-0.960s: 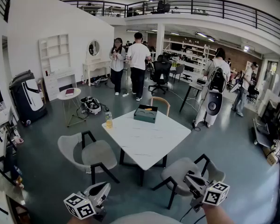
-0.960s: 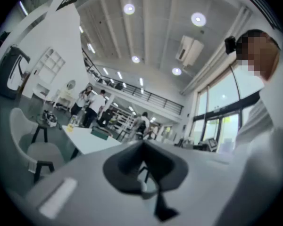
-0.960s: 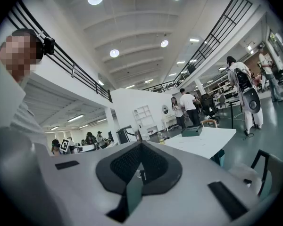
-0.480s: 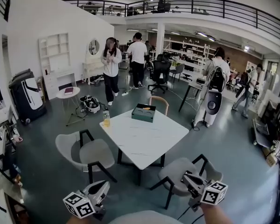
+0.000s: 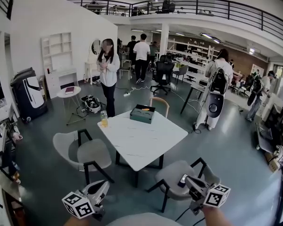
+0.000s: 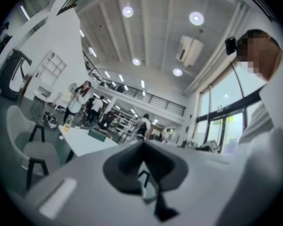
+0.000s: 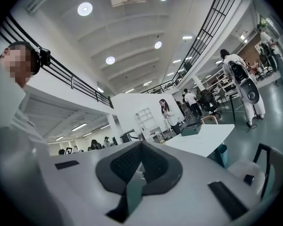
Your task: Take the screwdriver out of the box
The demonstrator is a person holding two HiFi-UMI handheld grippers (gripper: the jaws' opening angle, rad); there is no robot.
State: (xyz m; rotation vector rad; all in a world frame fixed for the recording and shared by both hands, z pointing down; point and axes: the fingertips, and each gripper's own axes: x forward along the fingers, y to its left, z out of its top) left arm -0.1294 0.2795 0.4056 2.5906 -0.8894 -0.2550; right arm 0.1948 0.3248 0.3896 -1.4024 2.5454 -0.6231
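Observation:
A dark green box (image 5: 142,113) stands at the far edge of the white square table (image 5: 141,138), with something orange showing inside it. The screwdriver cannot be made out. The box also appears small and distant in the left gripper view (image 6: 99,134) and the right gripper view (image 7: 194,128). My left gripper (image 5: 104,187) is held low at the bottom left, well short of the table. My right gripper (image 5: 188,181) is low at the bottom right, above a grey chair. Both have their jaws shut tip to tip with nothing between them, left (image 6: 142,144) and right (image 7: 141,144).
A drink bottle (image 5: 104,118) stands on the table's left corner. Grey chairs sit at the left side (image 5: 87,152) and near side (image 5: 177,178), a wooden chair (image 5: 160,103) behind the box. A person (image 5: 107,74) stands just beyond the table; others are farther back.
The person in the light top has walked closer to the table. The view has shifted a little, with the table now slightly left. Both grippers stay low and shut.

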